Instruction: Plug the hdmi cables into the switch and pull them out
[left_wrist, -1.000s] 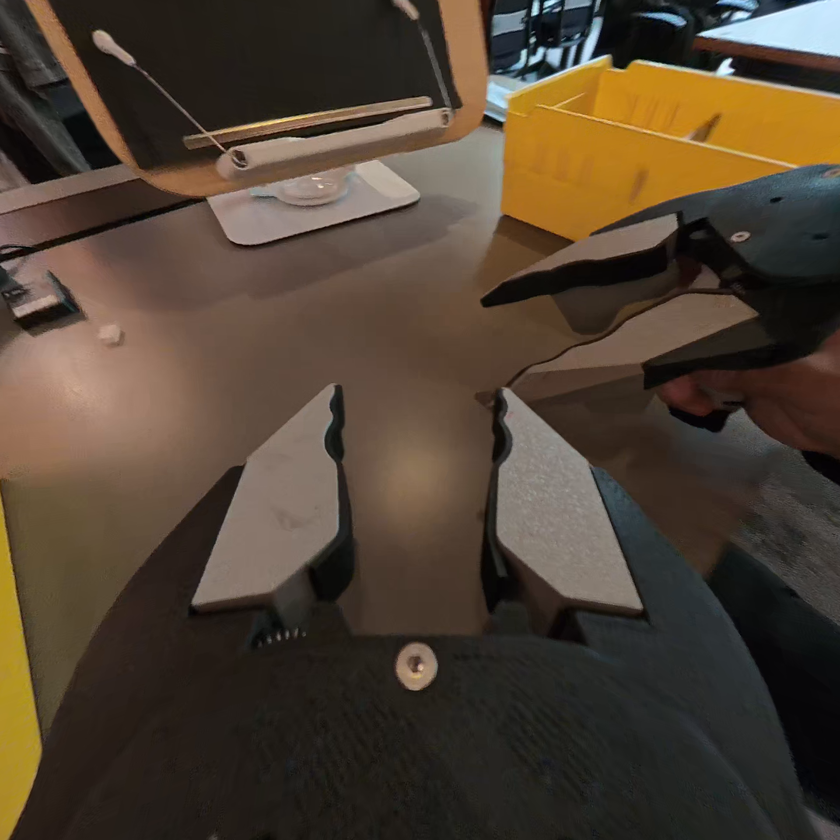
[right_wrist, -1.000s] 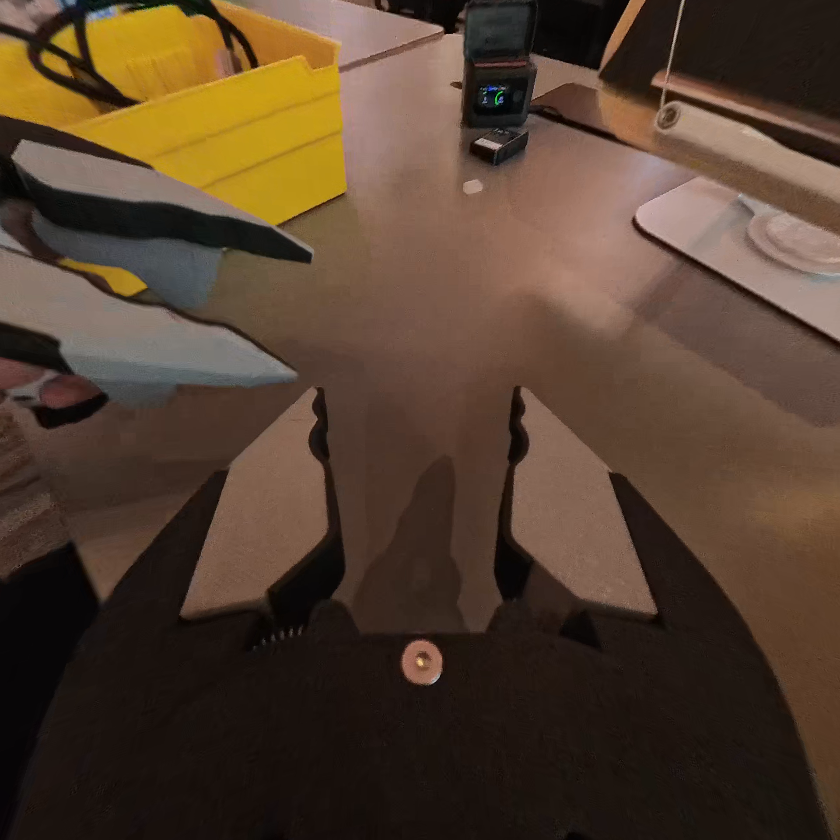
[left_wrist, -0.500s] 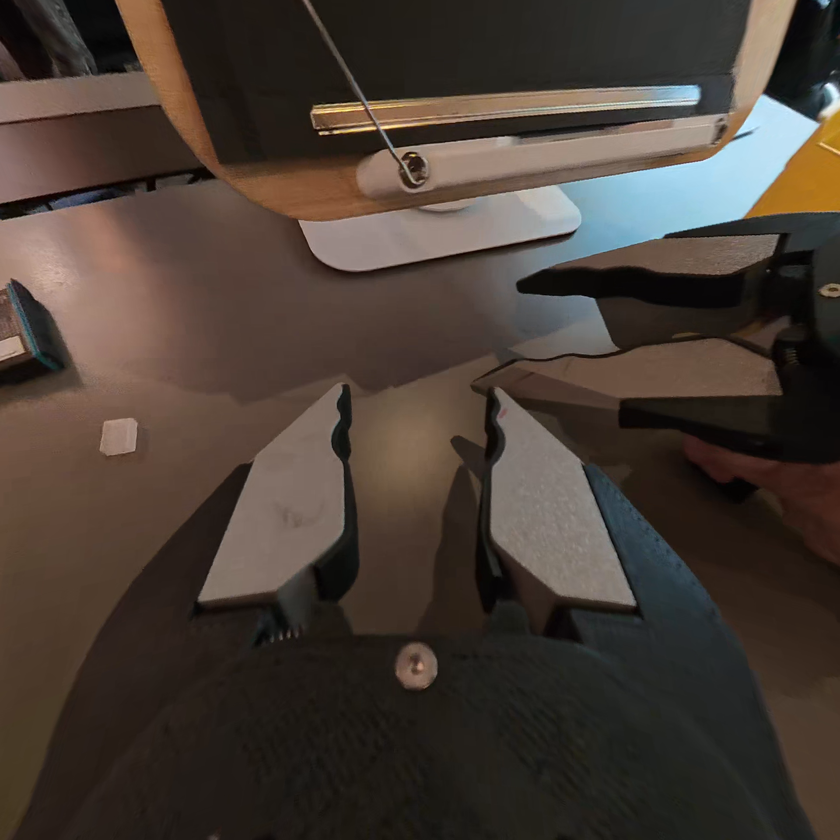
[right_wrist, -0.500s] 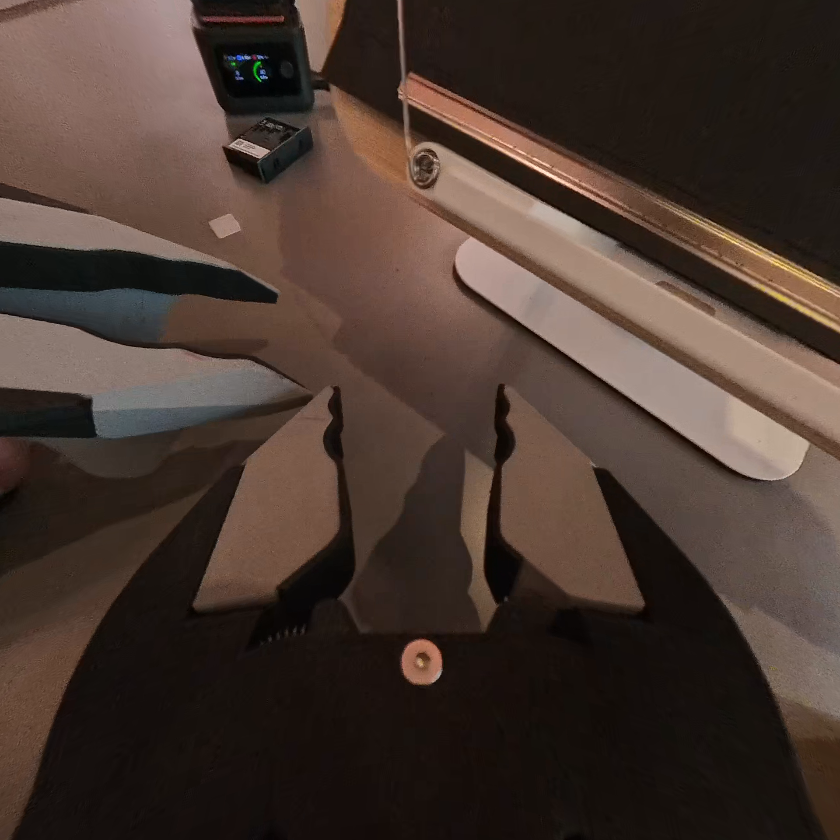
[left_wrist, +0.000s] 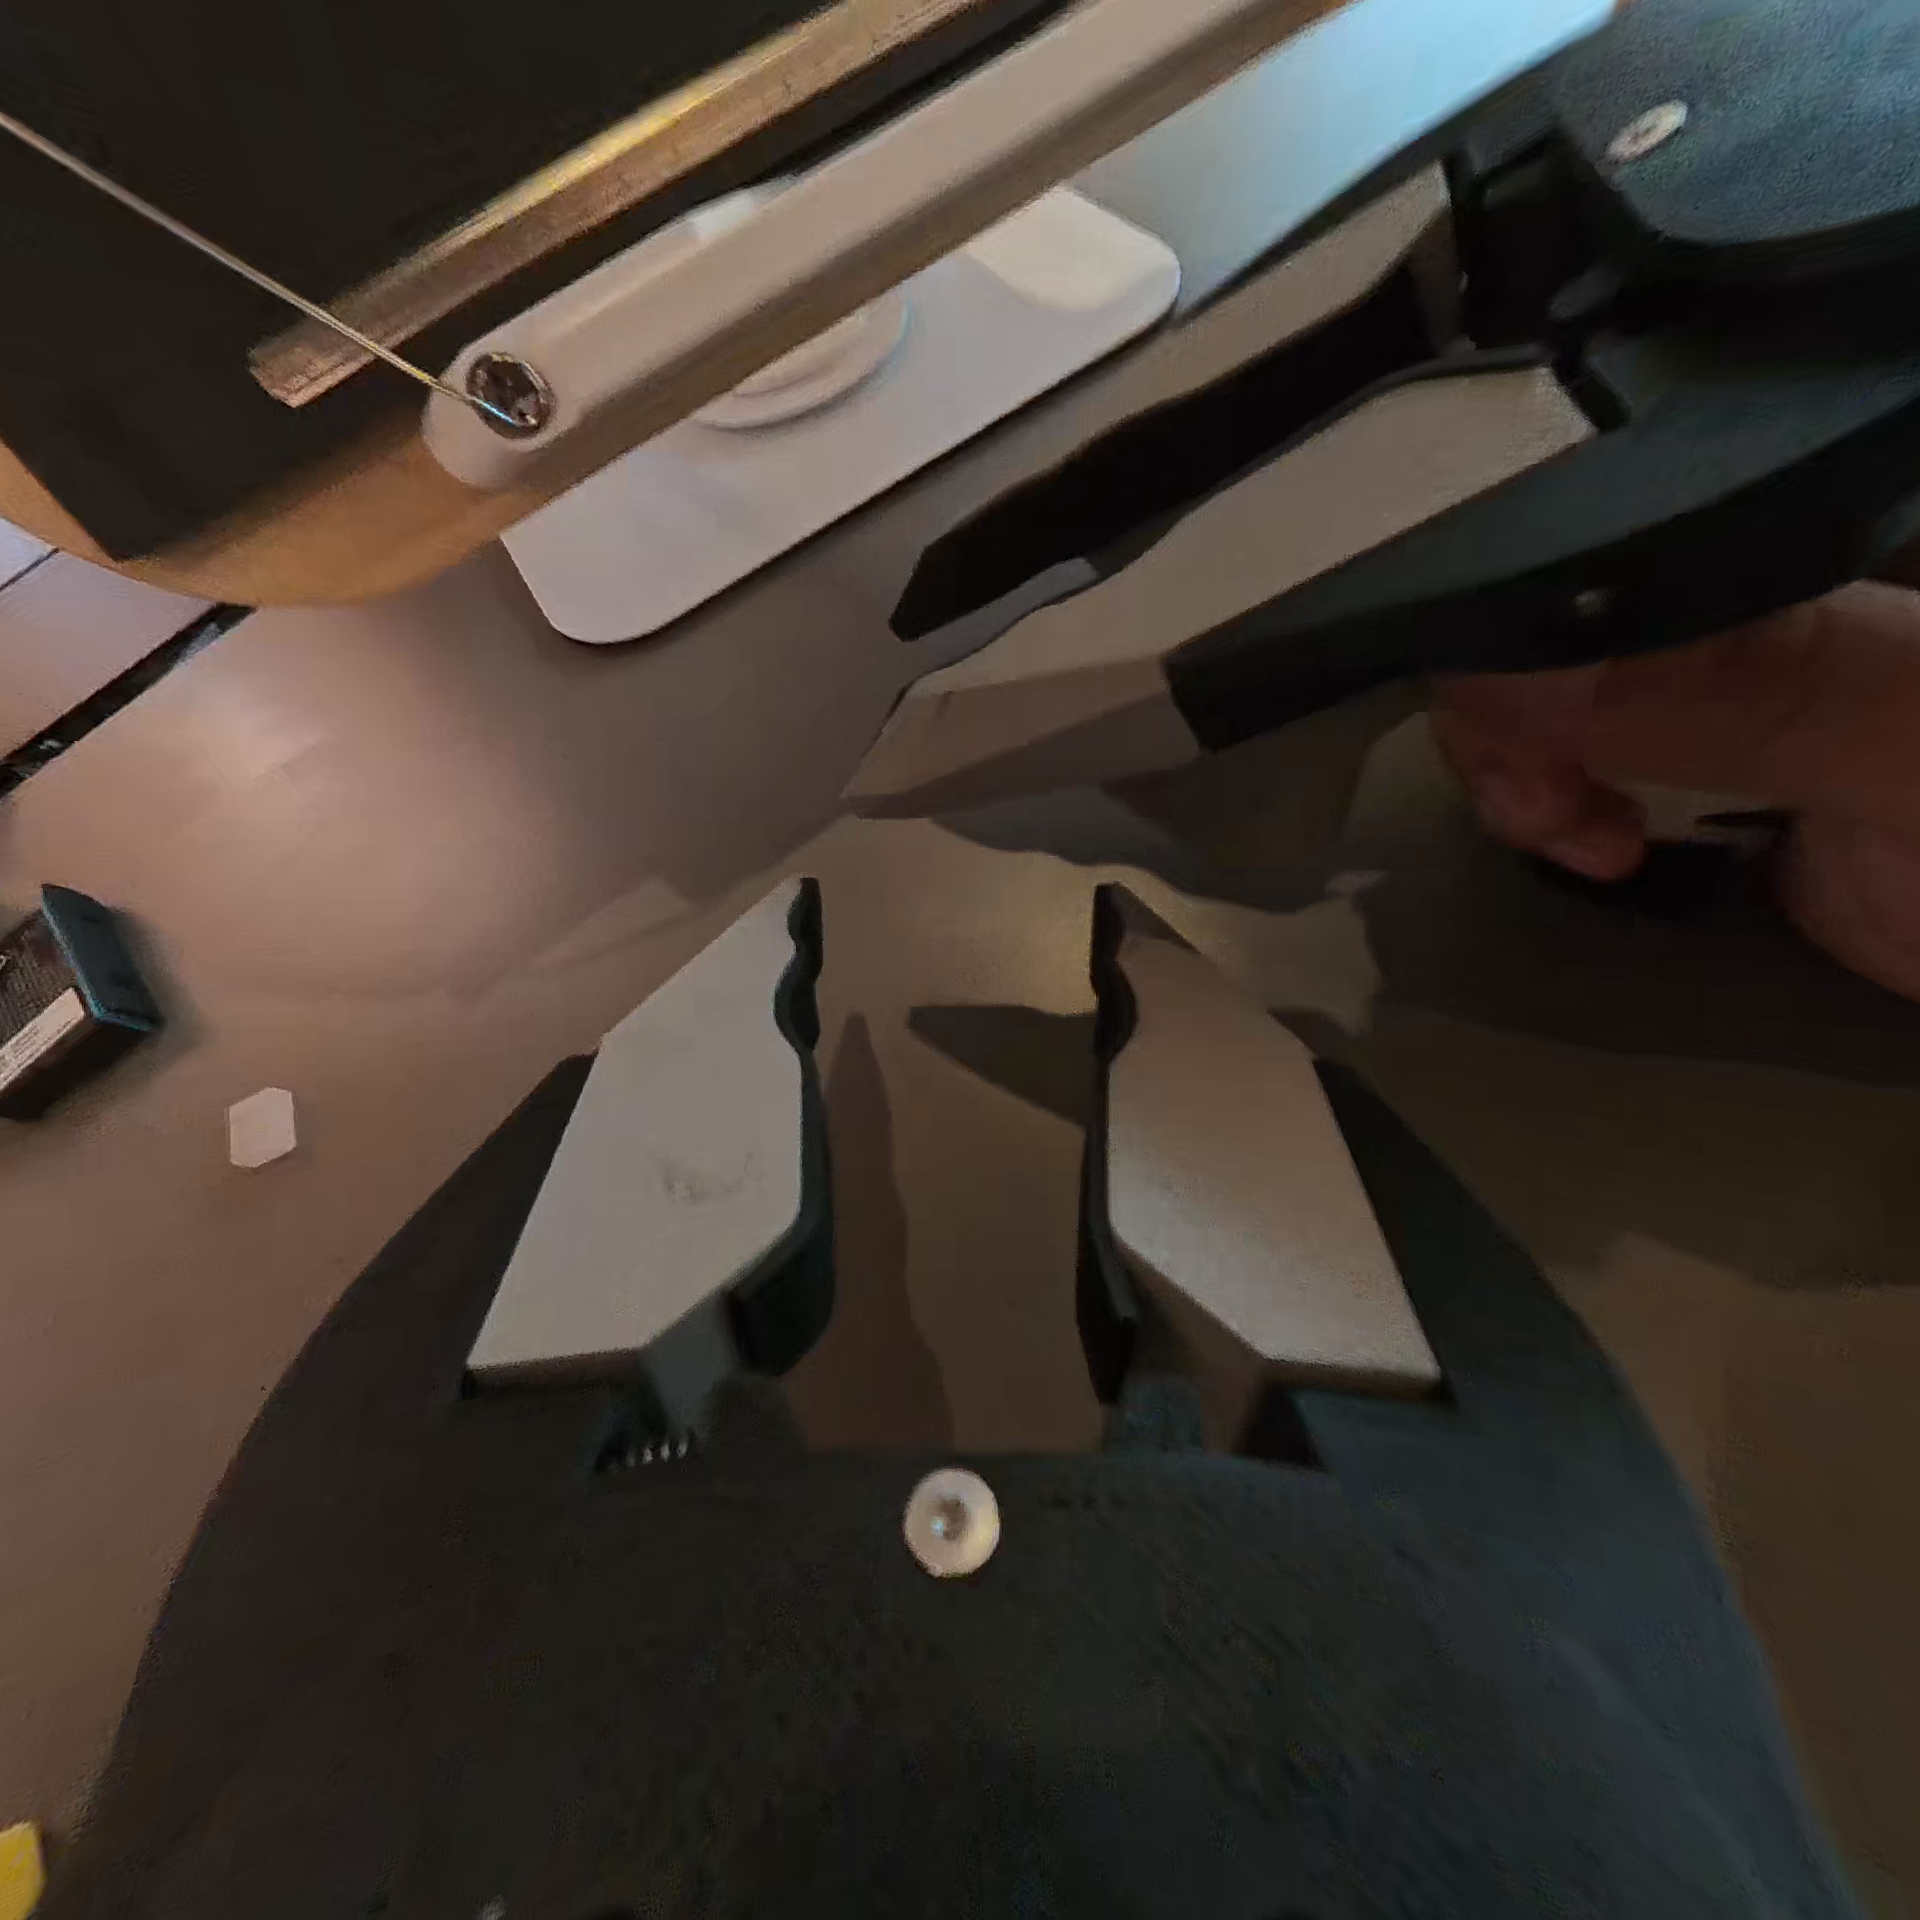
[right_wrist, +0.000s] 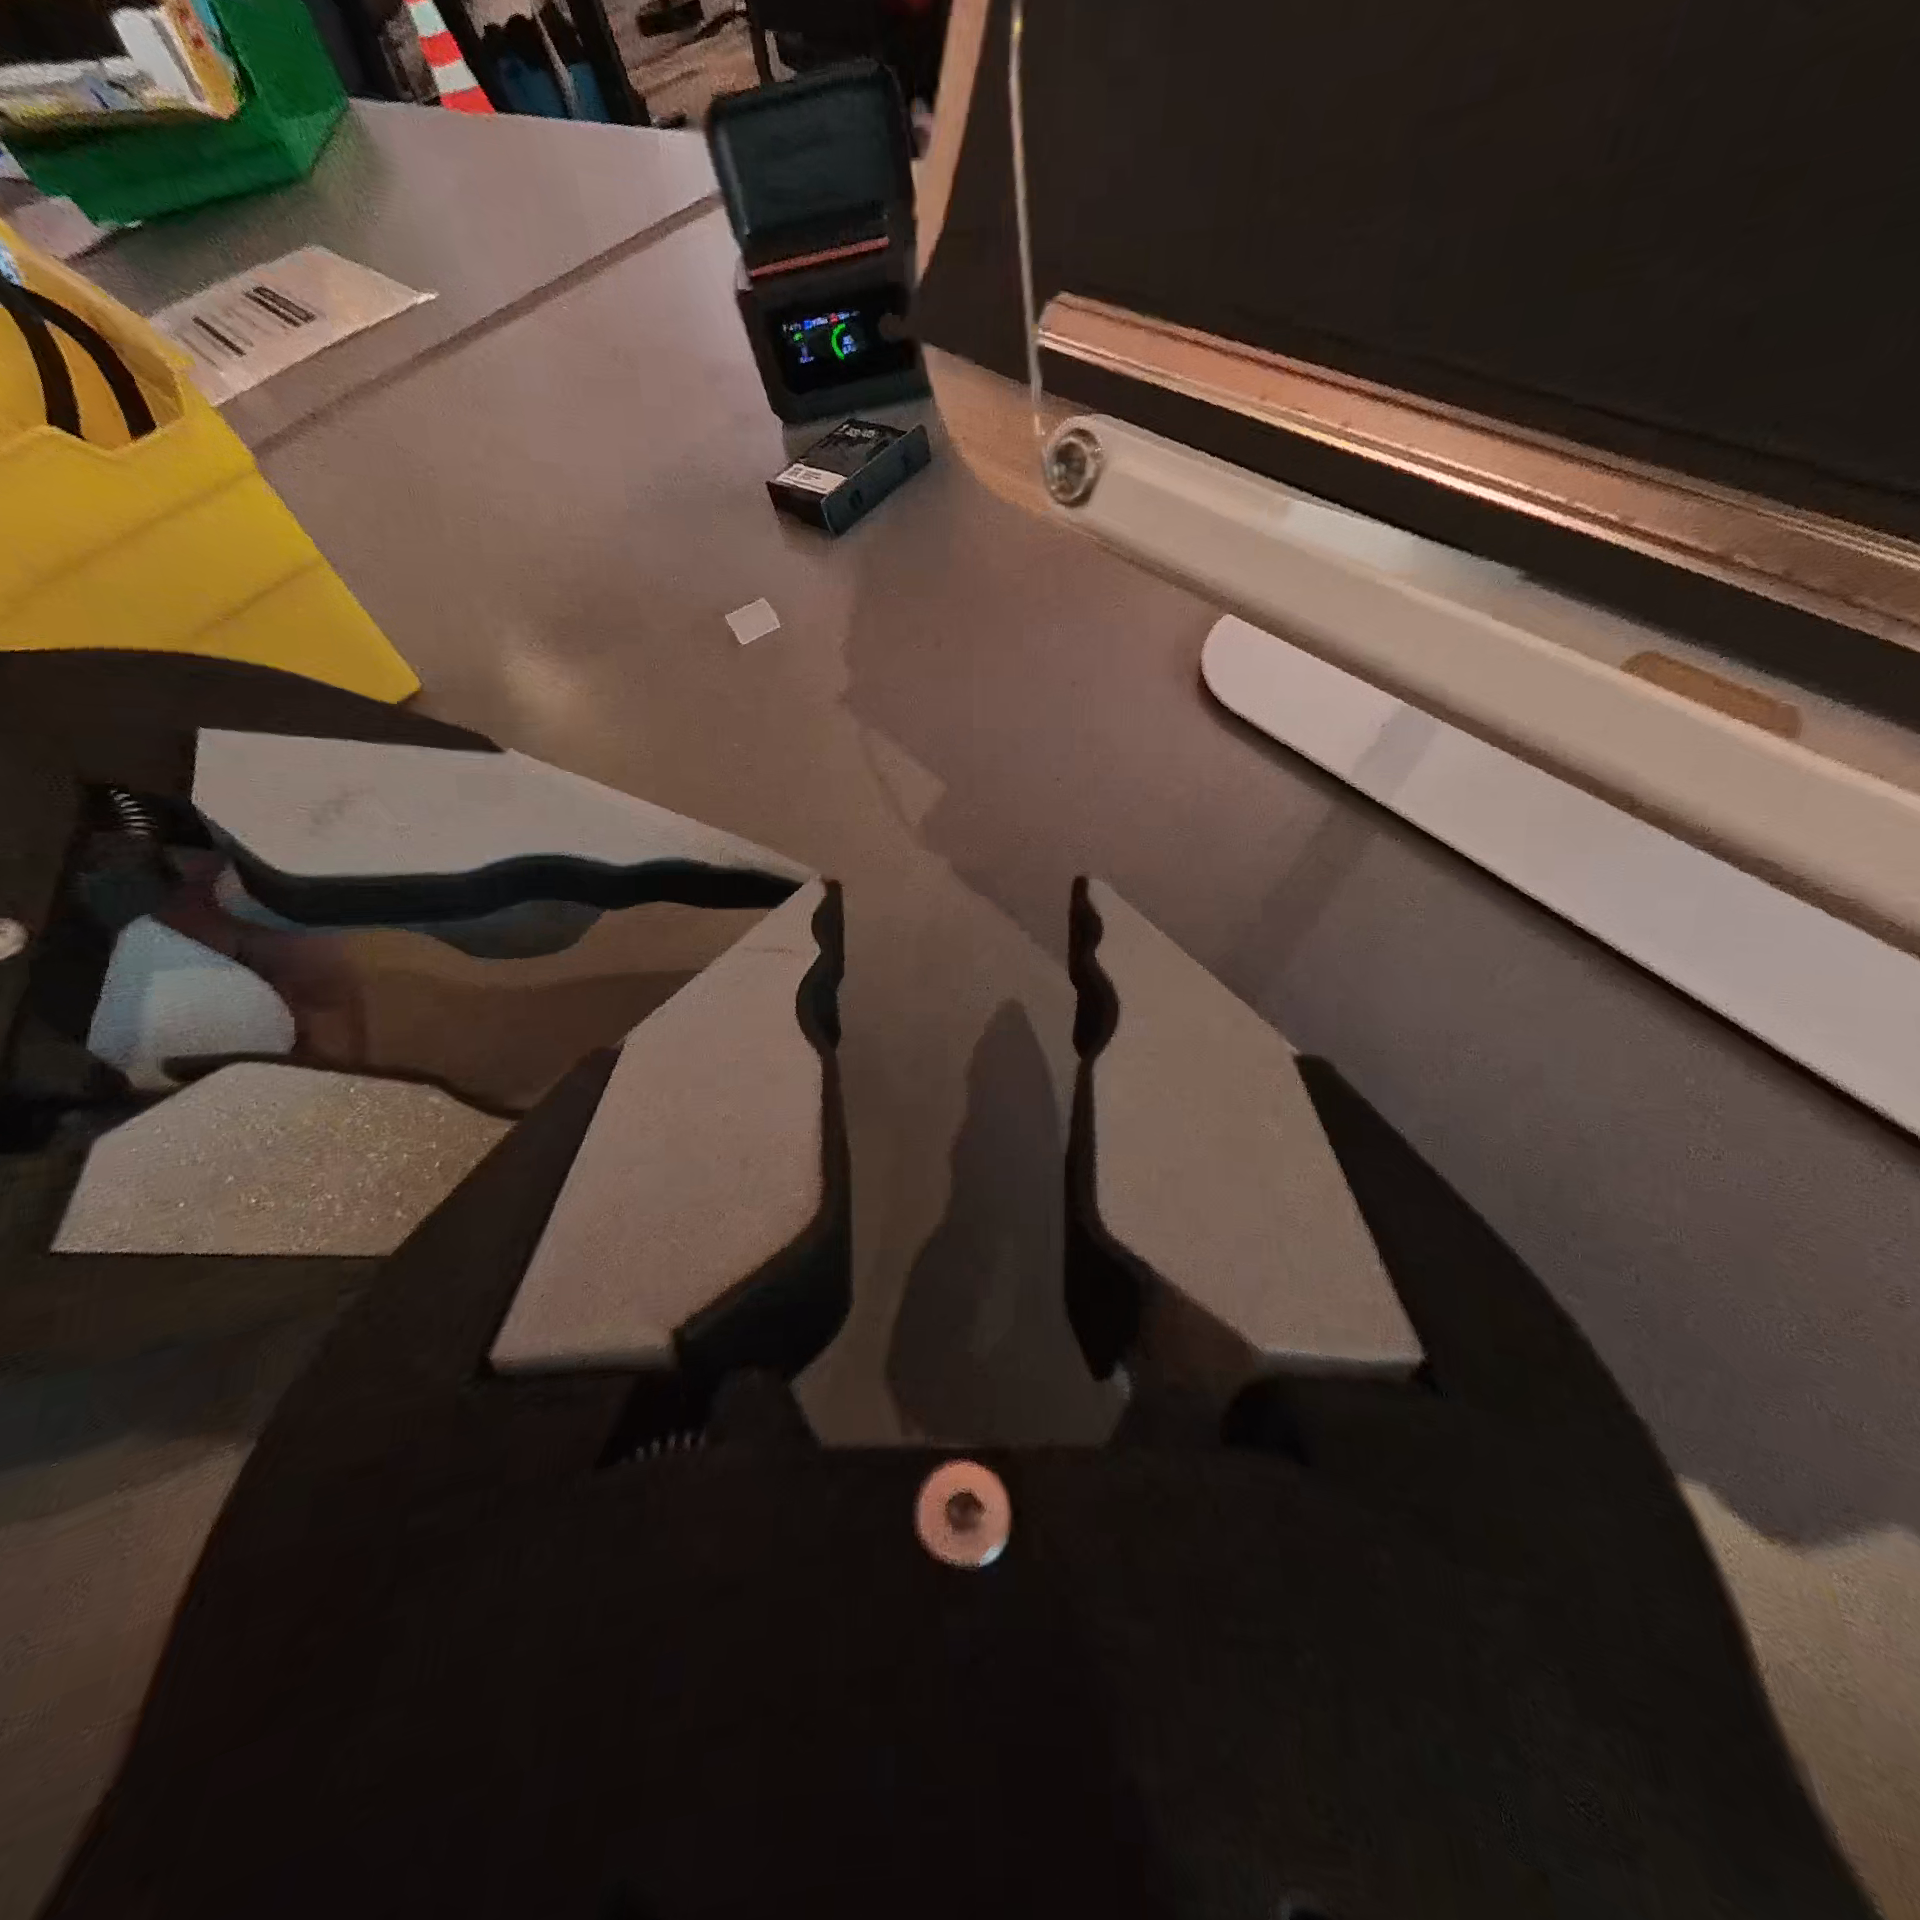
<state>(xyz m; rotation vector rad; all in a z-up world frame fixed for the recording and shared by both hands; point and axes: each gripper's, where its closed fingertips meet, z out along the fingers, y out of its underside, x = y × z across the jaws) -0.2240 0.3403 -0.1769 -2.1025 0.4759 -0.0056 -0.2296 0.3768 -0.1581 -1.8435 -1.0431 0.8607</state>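
No HDMI cable plug or switch shows in either view. My left gripper (left_wrist: 951, 914) is open and empty, low over the brown table (left_wrist: 416, 790). My right gripper (right_wrist: 954, 904) is open and empty too. The right gripper (left_wrist: 883, 717) comes in from the upper right of the left wrist view, held by a hand (left_wrist: 1662, 810). Its tips are just beyond my left fingertips. The left gripper (right_wrist: 644, 966) lies on its side at the left of the right wrist view, tips close to my right gripper. Black cables (right_wrist: 62, 364) stick out of a yellow bin (right_wrist: 156, 551).
A dark panel with a tan frame (left_wrist: 312, 540) stands close ahead on a white base (left_wrist: 831, 488), also in the right wrist view (right_wrist: 1558, 852). A small black box (right_wrist: 847, 473), a black device with a lit screen (right_wrist: 831, 291), a white scrap (right_wrist: 752, 621) and a green bin (right_wrist: 187, 135) lie beyond. Left tips to right tips: about 4 cm. Left tips and right tips are each some 15 cm from the white scrap (right_wrist: 752, 621). It turns up in the left wrist view (left_wrist: 274, 1101) as well.
Both grippers have moved toward the dark panel and closer to each other. Both pairs of fingers stand a little narrower than before, still open. The yellow bin has left the left wrist view.
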